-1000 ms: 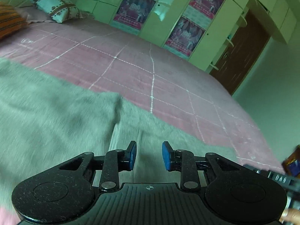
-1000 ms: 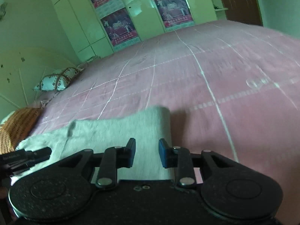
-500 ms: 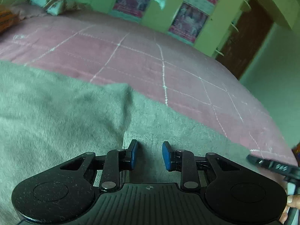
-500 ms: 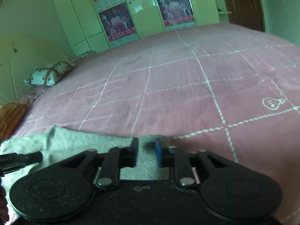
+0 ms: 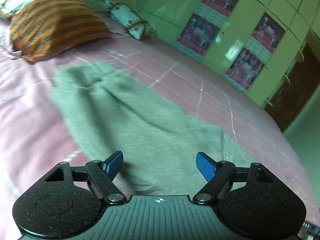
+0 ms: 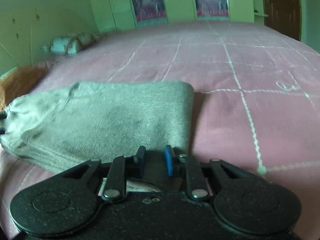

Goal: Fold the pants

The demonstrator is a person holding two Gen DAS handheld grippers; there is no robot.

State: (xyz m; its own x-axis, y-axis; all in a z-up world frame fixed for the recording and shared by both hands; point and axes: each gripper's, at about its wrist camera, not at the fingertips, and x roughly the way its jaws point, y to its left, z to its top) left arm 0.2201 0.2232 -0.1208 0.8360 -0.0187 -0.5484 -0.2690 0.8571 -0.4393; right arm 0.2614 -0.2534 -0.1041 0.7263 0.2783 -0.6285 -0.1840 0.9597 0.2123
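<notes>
The grey pants [image 5: 140, 120] lie on the pink bedspread [image 5: 30, 120], stretched from near the pillows toward me. My left gripper [image 5: 159, 165] is wide open and empty just above their near part. In the right wrist view the pants [image 6: 104, 118] form a folded stack with a rounded fold edge at the right. My right gripper [image 6: 154, 160] sits low at the stack's near right corner, its jaws a narrow gap apart. I cannot tell whether cloth is between them.
An orange striped pillow [image 5: 54, 24] and a white patterned pillow [image 5: 130, 22] lie at the head of the bed. Green wardrobes with posters [image 5: 246, 46] line the far wall, a brown door [image 5: 294, 88] beside them. The bedspread [image 6: 250, 110] extends right of the stack.
My left gripper has opened wide and pulled back, now showing the pants' full length and the pillows. My right gripper has kept its narrow gap and now sits at the stack's near corner.
</notes>
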